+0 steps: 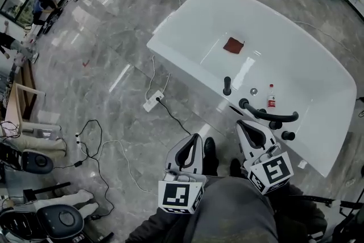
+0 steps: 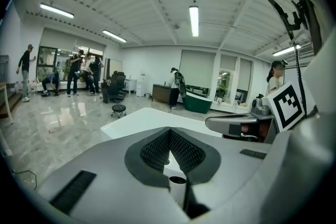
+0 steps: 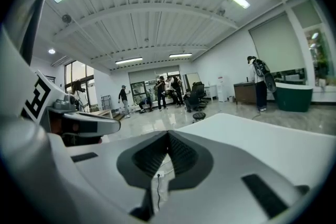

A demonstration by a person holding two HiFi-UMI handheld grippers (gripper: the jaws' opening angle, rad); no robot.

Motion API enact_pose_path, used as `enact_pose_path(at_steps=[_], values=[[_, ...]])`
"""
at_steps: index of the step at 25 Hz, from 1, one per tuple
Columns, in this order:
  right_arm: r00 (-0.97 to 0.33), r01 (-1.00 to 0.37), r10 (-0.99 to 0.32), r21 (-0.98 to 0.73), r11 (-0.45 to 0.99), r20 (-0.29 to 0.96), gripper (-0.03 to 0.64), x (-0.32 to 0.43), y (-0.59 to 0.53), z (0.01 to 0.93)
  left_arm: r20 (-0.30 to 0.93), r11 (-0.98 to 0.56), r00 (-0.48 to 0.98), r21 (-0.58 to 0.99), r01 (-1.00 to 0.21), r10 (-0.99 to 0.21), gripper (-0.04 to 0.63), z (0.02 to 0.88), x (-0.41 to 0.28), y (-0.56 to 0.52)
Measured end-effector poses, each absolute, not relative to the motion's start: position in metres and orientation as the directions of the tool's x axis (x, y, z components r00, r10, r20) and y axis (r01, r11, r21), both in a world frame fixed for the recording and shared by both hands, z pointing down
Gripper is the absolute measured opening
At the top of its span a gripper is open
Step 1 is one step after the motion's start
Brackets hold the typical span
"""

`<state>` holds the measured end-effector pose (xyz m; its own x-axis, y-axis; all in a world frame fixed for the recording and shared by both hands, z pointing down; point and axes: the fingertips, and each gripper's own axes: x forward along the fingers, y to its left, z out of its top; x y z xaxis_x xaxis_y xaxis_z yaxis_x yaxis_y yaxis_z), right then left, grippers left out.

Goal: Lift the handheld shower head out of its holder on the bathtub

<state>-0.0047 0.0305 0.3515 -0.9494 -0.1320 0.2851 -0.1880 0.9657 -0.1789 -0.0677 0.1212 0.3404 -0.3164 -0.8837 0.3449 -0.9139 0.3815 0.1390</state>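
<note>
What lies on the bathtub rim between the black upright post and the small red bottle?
A small round silver fitting, seen in the head view, between the post and the bottle.

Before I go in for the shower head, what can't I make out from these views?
Holder: head view, the shower head lies over it, too small to separate.
Bottle label: head view, too small to read.
Shower head from the gripper views: the left claw and right claw, both shut, fill the foreground and block it.

The bottle [image 1: 271, 101] on the bathtub [image 1: 187, 20] is too small to read.
</note>
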Motion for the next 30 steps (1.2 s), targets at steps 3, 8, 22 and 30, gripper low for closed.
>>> enact_pose_path(at_steps=[3,8,22,30], values=[[-0.945,-0.203,-0.149,-0.165,0.965,0.291,0.005,-0.031,0.03,0.347,0.341,0.366,-0.3,0.146,-0.919,-0.891,0.003,0.338,-0.098,0.118],[-0.933,-0.269,-0.225,-0.132,0.954,0.28,0.005,-0.057,0.018,0.333,0.328,0.325,-0.258,0.165,-0.931,-0.908,0.003,0.334,-0.13,0.109],[-0.885,-0.43,-0.384,-0.145,0.891,0.262,0.005,-0.062,-0.054,0.329,0.372,0.189,-0.116,0.165,-0.968,-0.921,0.003,0.337,-0.146,0.039],[-0.888,-0.431,-0.378,-0.193,0.881,0.26,0.005,-0.066,-0.108,0.331,0.395,0.168,-0.105,0.128,-0.977,-0.913,0.003,0.329,-0.15,-0.019]])
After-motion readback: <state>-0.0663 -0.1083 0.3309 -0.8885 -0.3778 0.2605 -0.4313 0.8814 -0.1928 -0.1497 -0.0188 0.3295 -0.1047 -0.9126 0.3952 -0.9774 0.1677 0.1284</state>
